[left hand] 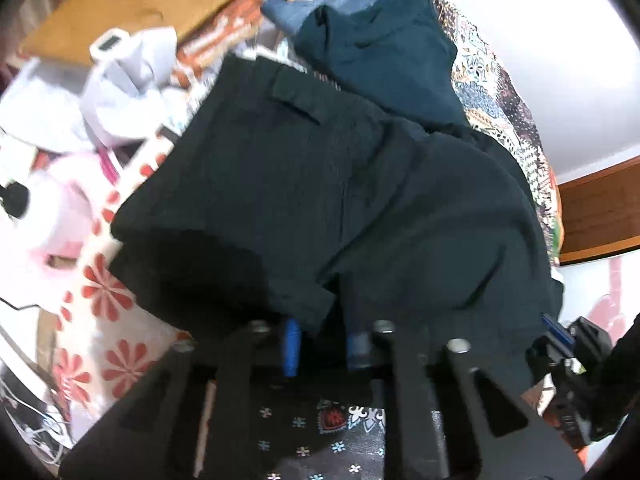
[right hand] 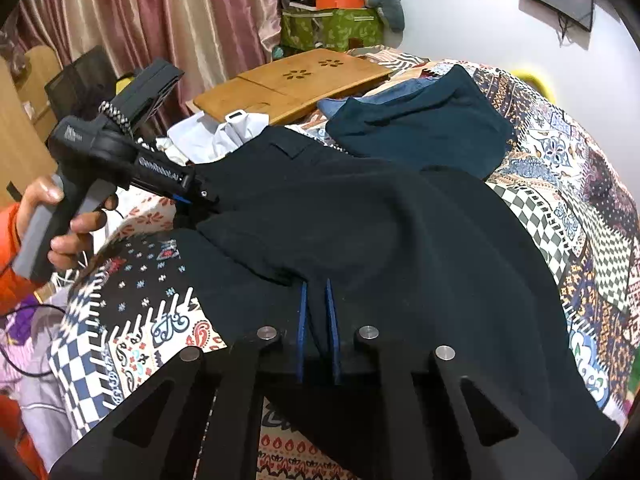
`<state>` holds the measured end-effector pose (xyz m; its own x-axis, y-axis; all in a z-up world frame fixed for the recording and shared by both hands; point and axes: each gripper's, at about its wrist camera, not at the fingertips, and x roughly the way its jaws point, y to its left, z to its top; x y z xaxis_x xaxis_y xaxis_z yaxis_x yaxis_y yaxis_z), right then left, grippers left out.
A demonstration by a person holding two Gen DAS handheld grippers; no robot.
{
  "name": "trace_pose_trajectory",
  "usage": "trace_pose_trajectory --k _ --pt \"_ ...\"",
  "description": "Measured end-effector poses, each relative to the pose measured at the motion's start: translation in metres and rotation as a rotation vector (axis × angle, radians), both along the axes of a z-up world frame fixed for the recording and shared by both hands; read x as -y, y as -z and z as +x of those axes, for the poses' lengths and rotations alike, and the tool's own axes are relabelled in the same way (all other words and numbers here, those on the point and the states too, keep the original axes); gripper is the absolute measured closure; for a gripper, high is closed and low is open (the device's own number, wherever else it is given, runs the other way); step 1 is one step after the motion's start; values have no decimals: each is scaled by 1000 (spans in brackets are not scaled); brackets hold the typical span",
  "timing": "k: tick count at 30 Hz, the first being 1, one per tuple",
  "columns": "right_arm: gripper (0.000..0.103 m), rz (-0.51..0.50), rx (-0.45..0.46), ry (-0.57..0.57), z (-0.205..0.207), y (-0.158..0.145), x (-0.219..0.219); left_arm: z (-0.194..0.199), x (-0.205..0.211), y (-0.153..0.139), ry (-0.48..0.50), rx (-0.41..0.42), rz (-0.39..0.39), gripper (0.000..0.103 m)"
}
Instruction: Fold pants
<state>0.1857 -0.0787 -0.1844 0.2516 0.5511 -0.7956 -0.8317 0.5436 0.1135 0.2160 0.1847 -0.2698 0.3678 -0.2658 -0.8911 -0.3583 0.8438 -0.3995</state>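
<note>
Your right gripper (right hand: 319,312) is clamped on the near edge of the black pants (right hand: 360,232): the two blue pads (right hand: 303,328) stand close together with a fold of dark cloth pinched between them. Your left gripper (right hand: 200,196), seen from the right wrist at about ten o'clock, has its tip buried in the far-left edge of the same garment, and your left hand (right hand: 60,224) wraps its grey handle. From the left wrist, that gripper's (left hand: 326,344) blue fingers (left hand: 292,344) sit under a drooping hem of the pants (left hand: 320,200); cloth hangs between and over them, and the jaws are closed on it, though the picture is blurred.

The pants spread across the middle of the patchwork bedspread (right hand: 560,208), with a welt pocket (right hand: 292,146) showing toward twelve o'clock. Just beyond them, at about one o'clock, lies a folded dark teal garment (right hand: 424,128), touching or slightly overlapped by the pants, with blue denim (right hand: 336,106) peeking out at its far-left side. At eleven o'clock a crumpled white garment (right hand: 224,132) lies beside the pants, and behind it rests a wooden lap desk (right hand: 288,84). Pink curtains (right hand: 160,12) hang at the far left, and a green bag (right hand: 332,30) piled with clutter stands at twelve o'clock against the white wall (right hand: 460,8).
</note>
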Motion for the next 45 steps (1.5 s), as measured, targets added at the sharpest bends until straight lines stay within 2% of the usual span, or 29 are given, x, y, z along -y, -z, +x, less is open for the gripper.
trace_pose_trajectory --k 3,6,9,13,15,18,20,22,23,24,25,27,29,31,33,35,39,42,45 --pt "99 45 -21 19 -1 -8 8 -8 2 -18 7 65 66 93" --pt "99 66 -41 13 -7 -15 9 -22 9 -46 28 143 182 93" --pt "99 55 -35 -2 -18 -18 6 -31 16 -55 56 166 271 93" --pt "94 -2 -57 -14 -25 -7 2 -33 15 -35 79 111 285 93" --pt "92 4 -49 -11 -26 -10 5 -35 15 -21 88 85 277 91" --pt "89 55 -53 0 -21 -24 11 -37 19 -7 104 64 315 86" --pt "82 81 -24 43 -12 -32 16 -39 22 -7 106 66 337 84" --pt "68 90 -12 94 -2 -33 20 -41 23 -9 108 67 358 82" --pt "61 90 -13 121 4 -31 22 -42 24 -11 109 68 368 80" --pt "59 80 -11 150 11 -27 24 -44 24 -12 110 65 381 77" --pt "58 51 -11 189 20 -19 27 -45 25 -13 112 62 390 74" --pt "58 -4 -12 245 30 -6 32 -49 23 -19 97 51 431 56" --pt "58 -52 -33 309 42 9 47 -52 22 -26 85 57 468 49" --pt "55 -22 -75 352 46 16 69 -51 21 -38 90 77 504 45" --pt "49 0 -99 403 48 17 92 -48 24 -45 103 92 522 32" --pt "49 18 -133 451 48 20 117 -40 31 -55 122 118 533 25" --pt "48 56 -203 522 32 15 160 -15 58 -66 197 154 497 20" --pt "48 52 -180 568 12 4 183 5 90 -63 281 163 462 18" --pt "48 94 -169 674 -3 -6 218 18 127 -53 382 153 458 18"
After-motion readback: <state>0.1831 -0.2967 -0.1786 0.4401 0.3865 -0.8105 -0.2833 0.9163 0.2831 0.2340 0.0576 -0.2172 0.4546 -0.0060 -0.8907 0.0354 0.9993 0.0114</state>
